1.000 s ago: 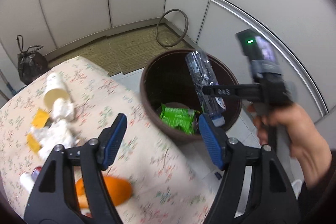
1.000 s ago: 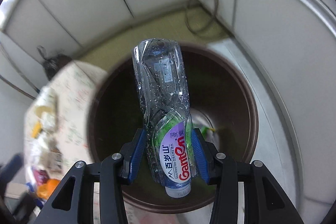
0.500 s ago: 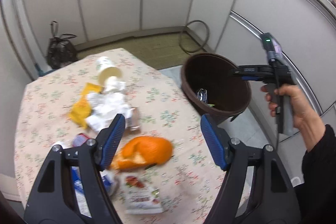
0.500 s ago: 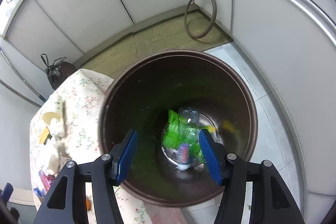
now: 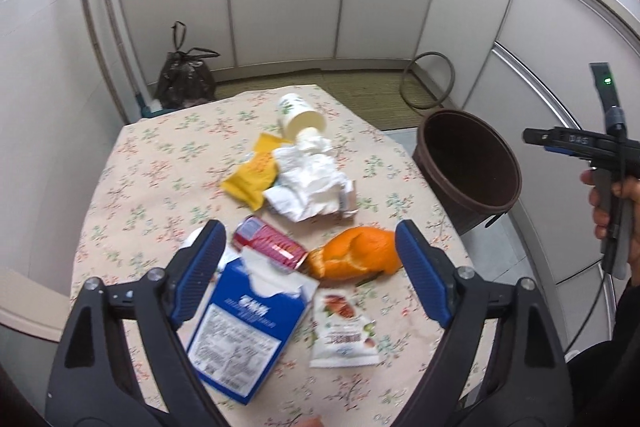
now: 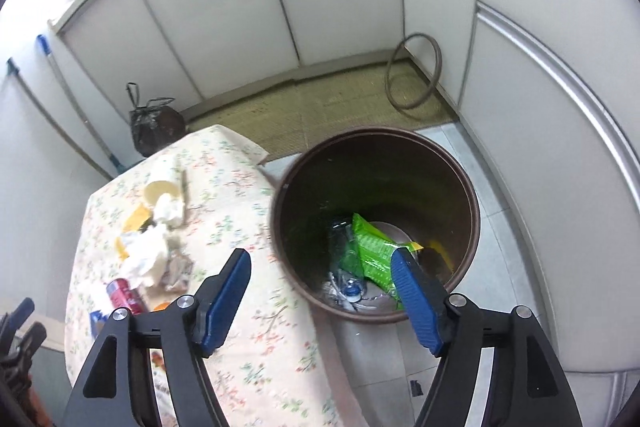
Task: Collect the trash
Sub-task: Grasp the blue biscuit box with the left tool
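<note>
My left gripper point(image 5: 310, 273) is open and empty above the near part of the flowered table point(image 5: 160, 163). Under it lie a blue carton point(image 5: 244, 331), a red can point(image 5: 270, 245), an orange peel point(image 5: 356, 255) and a white snack packet point(image 5: 344, 331). Farther off lie crumpled white paper point(image 5: 312, 183), a yellow wrapper point(image 5: 252, 175) and a tipped paper cup point(image 5: 298, 113). My right gripper point(image 6: 322, 301) is open and empty above the near rim of the brown bin point(image 6: 472, 223), which holds a clear bottle point(image 6: 344, 287) and a green wrapper point(image 6: 372, 251).
The bin point(image 5: 468, 167) stands on the floor by the table's right edge. A black rubbish bag point(image 5: 186, 79) sits by the back cabinets, with a mop handle point(image 5: 108, 11) to its left. A ring point(image 5: 428, 81) leans in the corner on a mat.
My right gripper opened and the bottle dropped into the bin; the gripper then drew back. My left gripper pulled back and up over the table's trash.
</note>
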`<state>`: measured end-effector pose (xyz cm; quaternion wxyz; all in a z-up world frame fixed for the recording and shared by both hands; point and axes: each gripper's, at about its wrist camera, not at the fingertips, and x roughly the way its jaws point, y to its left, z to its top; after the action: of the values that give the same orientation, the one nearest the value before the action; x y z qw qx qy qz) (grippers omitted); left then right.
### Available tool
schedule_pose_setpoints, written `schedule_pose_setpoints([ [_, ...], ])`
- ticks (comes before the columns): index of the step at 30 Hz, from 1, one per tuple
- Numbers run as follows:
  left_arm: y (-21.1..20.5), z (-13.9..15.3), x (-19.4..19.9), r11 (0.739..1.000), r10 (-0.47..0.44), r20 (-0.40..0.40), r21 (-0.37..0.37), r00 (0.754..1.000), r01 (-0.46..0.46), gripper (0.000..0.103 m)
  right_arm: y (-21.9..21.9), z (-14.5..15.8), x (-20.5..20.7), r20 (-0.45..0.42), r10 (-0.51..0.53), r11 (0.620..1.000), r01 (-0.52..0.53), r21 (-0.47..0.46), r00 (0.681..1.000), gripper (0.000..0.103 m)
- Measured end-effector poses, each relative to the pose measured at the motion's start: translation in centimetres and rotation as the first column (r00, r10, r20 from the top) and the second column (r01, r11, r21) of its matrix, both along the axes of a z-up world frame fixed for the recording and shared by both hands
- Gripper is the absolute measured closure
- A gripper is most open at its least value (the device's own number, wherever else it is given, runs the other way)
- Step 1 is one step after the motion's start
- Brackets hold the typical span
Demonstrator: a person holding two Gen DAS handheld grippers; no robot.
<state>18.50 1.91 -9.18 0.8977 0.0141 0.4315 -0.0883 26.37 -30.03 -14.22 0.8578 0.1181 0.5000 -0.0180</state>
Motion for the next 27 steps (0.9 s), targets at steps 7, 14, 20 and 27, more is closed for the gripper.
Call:
schedule_pose_setpoints([
  [7, 2.6, 1.1, -2.3, 0.999, 0.035, 0.036, 0.026, 0.999, -0.036, 0.008, 4.6, 3.0, -2.8, 0.057, 0.059, 0.998, -0.058, -0.032, 0.997, 0.02],
  [14, 5.1, 1.0, -3.7, 0.997, 0.052, 0.037, 0.049, 0.998, -0.054, 0.007, 9.3, 4.3, -4.9, 0.078, 0.136, 0.99, -0.132, -0.053, 0.988, 0.019],
  [20, 7.7, -1.3, -3.7, 0.995, 0.08, -0.025, 0.064, 0.997, -0.078, 0.007, 12.6, 3.1, -5.8, 0.041, 0.191, 0.981, -0.189, -0.052, 0.981, 0.019],
  [27, 8.7, -5.8, -3.5, 0.998, 0.029, -0.114, 0.05, 0.993, -0.024, 0.007, 15.3, 0.3, -5.9, -0.035, 0.252, 0.964, -0.254, -0.077, 0.967, 0.019],
])
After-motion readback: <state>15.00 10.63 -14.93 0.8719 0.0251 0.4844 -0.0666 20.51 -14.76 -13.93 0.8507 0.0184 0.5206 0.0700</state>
